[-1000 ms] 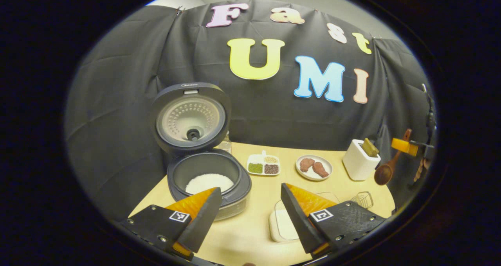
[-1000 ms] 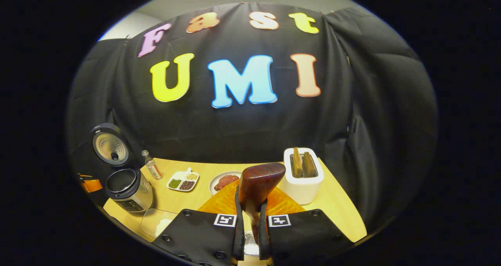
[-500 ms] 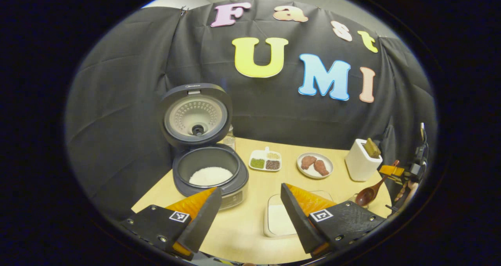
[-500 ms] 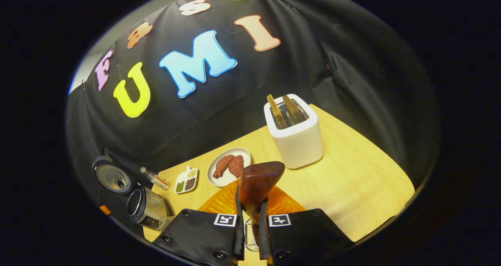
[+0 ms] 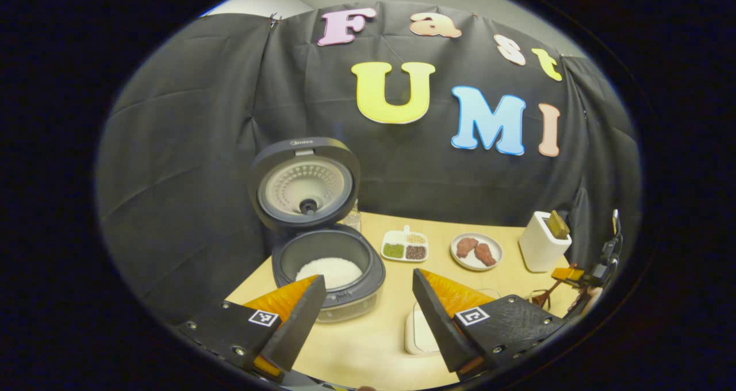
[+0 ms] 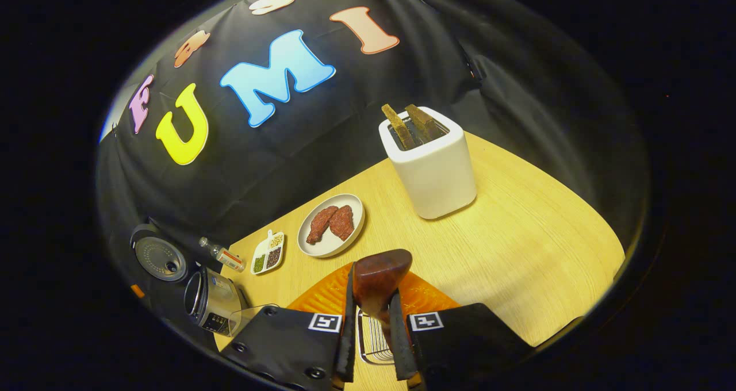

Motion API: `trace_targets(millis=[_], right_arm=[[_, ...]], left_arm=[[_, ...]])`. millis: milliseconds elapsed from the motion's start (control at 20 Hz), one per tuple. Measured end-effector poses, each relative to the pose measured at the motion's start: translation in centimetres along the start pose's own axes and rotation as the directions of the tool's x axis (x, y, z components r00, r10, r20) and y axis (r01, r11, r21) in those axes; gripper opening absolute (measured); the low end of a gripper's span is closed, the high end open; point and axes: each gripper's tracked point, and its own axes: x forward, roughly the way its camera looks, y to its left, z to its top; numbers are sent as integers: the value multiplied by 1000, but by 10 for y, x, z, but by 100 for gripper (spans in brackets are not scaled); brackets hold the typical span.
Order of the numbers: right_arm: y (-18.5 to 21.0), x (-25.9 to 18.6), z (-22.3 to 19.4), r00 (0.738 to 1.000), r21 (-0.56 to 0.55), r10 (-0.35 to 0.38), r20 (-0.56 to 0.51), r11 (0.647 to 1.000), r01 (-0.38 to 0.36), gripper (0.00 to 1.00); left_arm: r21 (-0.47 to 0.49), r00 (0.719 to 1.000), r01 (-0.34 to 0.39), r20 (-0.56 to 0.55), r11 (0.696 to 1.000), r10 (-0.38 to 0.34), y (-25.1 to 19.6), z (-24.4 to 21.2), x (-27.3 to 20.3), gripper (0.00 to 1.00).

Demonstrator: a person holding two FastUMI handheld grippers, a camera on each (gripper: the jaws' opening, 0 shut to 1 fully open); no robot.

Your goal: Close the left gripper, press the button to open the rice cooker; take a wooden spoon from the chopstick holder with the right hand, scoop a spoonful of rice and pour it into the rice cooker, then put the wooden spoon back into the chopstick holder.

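**Spoon gripped above wire holder**

The right hand-held gripper (image 6: 372,345) clamped the spoon (image 6: 376,282) over the holder (image 6: 374,345). At 12 o'clock stood a toaster (image 6: 434,169); at 10, a plate (image 6: 332,225). The left hand-held gripper (image 5: 368,322) gaped near the open cooker (image 5: 328,264) on the counter (image 6: 517,253).

We see that the wooden spoon (image 6: 376,279) has its bowl hidden below the fingers, and the wire holder (image 6: 374,345) is mostly covered by them.
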Motion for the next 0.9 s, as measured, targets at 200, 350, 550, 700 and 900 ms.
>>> trace_targets(millis=[200,350,550,700,900], right_arm=[[-14,-1,3,998,-80,-49,33,995,52,98],[-31,-11,9,991,-158,-101,83,981,114,98],[-42,-42,34,973,-241,-142,182,953,184,98],[-34,-83,46,952,-270,-160,262,935,232,98],[-25,-126,57,916,-295,-187,354,907,299,98]], left_arm=[[-5,995,-20,101,1000,20,40,59,20,94],[-32,984,-16,175,999,21,68,110,35,95],[-44,971,22,238,999,-11,94,170,66,94],[-48,976,55,215,997,-43,105,193,100,94],[-145,988,95,139,985,-74,119,208,155,95]])
